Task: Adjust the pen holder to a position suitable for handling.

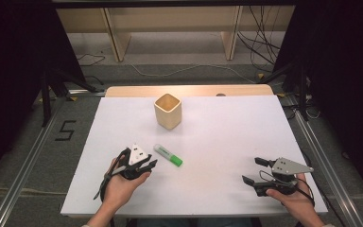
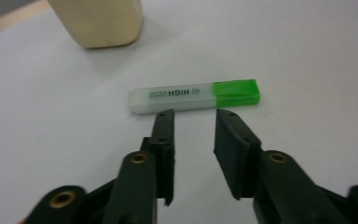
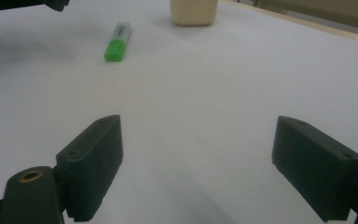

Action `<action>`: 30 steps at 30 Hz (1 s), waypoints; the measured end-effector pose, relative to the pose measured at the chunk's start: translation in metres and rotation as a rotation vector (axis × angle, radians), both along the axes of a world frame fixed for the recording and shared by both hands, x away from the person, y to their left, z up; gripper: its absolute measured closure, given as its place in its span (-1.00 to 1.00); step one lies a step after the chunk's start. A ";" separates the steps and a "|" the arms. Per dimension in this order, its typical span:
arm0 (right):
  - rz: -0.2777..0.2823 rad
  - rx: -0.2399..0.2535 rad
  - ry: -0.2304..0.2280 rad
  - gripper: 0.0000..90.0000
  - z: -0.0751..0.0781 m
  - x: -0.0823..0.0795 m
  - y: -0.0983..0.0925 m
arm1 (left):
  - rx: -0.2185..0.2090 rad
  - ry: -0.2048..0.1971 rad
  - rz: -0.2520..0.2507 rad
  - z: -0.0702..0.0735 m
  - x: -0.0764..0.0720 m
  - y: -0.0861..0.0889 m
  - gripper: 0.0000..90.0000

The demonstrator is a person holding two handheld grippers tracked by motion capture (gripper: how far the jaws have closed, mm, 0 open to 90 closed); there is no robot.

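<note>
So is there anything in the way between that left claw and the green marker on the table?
Nothing visible. The left gripper points at the highlighter with its jaws apart, and bare white table lies between them. The wooden cup stands farther back.

Highlighter (image 1: 168, 155) – translucent white barrel, green cap – lying flat, capped, on the white table (image 1: 227, 142).

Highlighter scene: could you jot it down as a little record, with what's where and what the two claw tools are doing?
surface: white board
highlighter: lying flat, green cap, clear grey body, untouched
cup: wooden, square, upright, beyond the highlighter, apart from it
left gripper: aimed at the highlighter's body, jaws parted, tips just short of it, nothing between them
right gripper: off to the side, jaws wide open, holding nothing
likely next: left gripper closes on the highlighter
</note>
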State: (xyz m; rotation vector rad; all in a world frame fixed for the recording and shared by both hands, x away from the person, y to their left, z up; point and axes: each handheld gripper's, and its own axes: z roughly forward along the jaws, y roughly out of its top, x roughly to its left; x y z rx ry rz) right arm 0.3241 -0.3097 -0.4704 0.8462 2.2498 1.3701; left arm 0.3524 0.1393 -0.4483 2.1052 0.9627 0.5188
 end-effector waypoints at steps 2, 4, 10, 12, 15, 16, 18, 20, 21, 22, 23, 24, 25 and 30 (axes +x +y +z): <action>0.002 0.003 0.002 -0.62 0.000 0.000 0.000 | 0.017 0.014 0.005 0.000 0.007 -0.005 0.75; -0.003 0.003 0.009 -0.62 0.000 0.000 0.000 | 0.044 0.015 0.002 0.001 0.014 -0.011 0.87; -0.001 0.004 0.004 -0.62 0.000 0.000 0.000 | 0.106 -0.006 -0.014 0.002 0.032 -0.025 0.99; 0.001 0.003 0.004 -0.62 0.000 0.000 0.000 | 0.103 -0.011 -0.007 0.002 0.037 -0.029 0.99; 0.001 0.004 0.005 -0.62 0.000 0.000 0.000 | 0.109 -0.011 -0.005 0.001 0.041 -0.032 0.99; 0.001 0.005 0.005 -0.62 0.000 0.000 0.000 | 0.116 -0.011 -0.007 0.001 0.043 -0.032 0.99; 0.002 0.004 0.004 -0.62 0.000 0.000 0.000 | 0.124 -0.014 -0.005 0.001 0.047 -0.033 0.99; 0.004 0.002 0.006 -0.62 0.000 0.000 0.000 | 0.118 -0.014 0.003 0.001 0.052 -0.033 0.99; 0.005 0.000 0.003 -0.62 0.000 0.001 0.000 | 0.121 -0.011 0.003 0.002 0.056 -0.033 0.99; 0.005 0.000 0.008 -0.62 0.000 0.000 0.001 | 0.120 -0.011 0.006 0.002 0.059 -0.034 0.99; 0.007 -0.001 0.004 -0.62 0.000 0.000 0.000 | 0.115 -0.015 0.013 0.002 0.061 -0.035 0.99; 0.006 0.001 0.001 -0.62 0.000 0.000 0.001 | 0.112 -0.013 0.018 0.002 0.064 -0.036 0.99; 0.005 0.001 0.003 -0.62 0.000 0.000 0.000 | 0.120 -0.007 0.012 0.002 0.066 -0.036 0.99; 0.006 0.004 0.005 -0.62 0.000 0.000 0.000 | 0.092 -0.023 0.026 0.004 0.069 -0.038 0.99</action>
